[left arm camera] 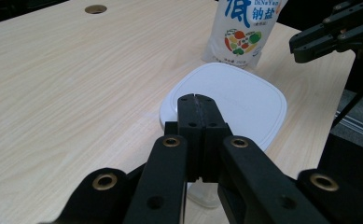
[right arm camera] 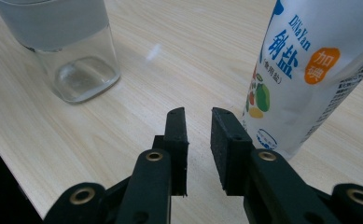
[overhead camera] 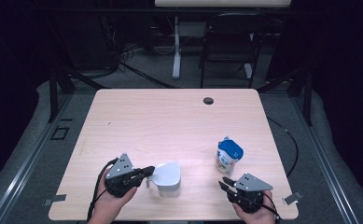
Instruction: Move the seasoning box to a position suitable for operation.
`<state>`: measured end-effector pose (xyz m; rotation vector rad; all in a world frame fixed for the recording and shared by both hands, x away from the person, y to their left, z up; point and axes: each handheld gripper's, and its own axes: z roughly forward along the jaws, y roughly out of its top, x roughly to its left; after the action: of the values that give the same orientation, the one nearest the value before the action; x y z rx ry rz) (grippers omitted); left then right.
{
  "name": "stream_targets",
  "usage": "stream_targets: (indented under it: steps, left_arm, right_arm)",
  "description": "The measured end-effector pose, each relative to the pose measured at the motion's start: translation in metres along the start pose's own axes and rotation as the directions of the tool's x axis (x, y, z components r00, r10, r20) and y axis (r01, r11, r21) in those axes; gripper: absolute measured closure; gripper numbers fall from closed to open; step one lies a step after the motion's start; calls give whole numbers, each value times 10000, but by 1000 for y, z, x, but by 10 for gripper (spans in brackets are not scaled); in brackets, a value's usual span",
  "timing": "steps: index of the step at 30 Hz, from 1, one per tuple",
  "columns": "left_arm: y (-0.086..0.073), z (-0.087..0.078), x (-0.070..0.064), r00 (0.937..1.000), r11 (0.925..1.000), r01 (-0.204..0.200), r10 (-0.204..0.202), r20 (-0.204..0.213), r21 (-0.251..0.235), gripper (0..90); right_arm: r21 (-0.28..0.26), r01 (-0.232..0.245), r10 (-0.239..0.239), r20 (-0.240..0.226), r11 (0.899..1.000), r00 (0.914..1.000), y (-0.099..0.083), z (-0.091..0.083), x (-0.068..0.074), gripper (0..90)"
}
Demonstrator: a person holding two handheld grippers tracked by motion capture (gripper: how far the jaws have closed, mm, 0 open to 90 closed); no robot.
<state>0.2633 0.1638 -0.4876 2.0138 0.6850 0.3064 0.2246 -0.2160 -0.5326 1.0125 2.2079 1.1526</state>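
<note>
A clear square jar point(right arm camera: 79, 70) with a white lid point(overhead camera: 168, 173) stands near the table's front, left of middle. My left gripper point(overhead camera: 149, 173) reaches it from the left. Its jaws are shut and lie over the lid's near edge point(left arm camera: 235, 93), and nothing shows between them. A white and blue salt pouch point(overhead camera: 228, 156) stands upright to the right. In the right gripper view the pouch point(right arm camera: 300, 70) is just right of the jaws. My right gripper point(overhead camera: 225, 183) sits in front of it, slightly open and holding nothing. It also shows beyond the lid as the right gripper point(left arm camera: 319, 39).
The light wooden table point(overhead camera: 170, 121) has a cable hole point(overhead camera: 208, 100) near its far edge. A chair point(overhead camera: 228, 42) and a desk leg point(overhead camera: 176, 46) stand on the floor beyond. The front edge of the table is close behind both hands.
</note>
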Motion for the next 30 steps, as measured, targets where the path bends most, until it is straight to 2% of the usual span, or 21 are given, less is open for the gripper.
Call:
stream_targets:
  steps: [7,13,19,23,26,30]
  left_arm:
    - [-1,6,-2,9996,9994,-254,257,-114,219,900]
    - [-1,7,-1,9998,9997,-175,176,-40,185,900]
    - [-2,7,0,9999,9998,-121,121,1,127,900]
    - [-2,7,0,10000,9999,-83,83,-5,99,900]
    - [-2,7,0,10000,9999,-55,55,12,96,900]
    - [-2,7,0,10000,10000,-10,10,17,97,900]
  right_arm:
    - [-36,-144,143,-184,9999,9997,1,-1,1,835]
    - [53,-43,45,-361,10000,9993,4,1,3,860]
    - [-117,-63,58,-472,9999,9989,9,2,8,879]
    - [30,74,-72,-522,10000,9986,14,5,11,900]
    - [234,282,-264,-727,9993,9970,20,10,15,900]
    - [132,506,-492,-916,9986,9946,32,17,20,900]
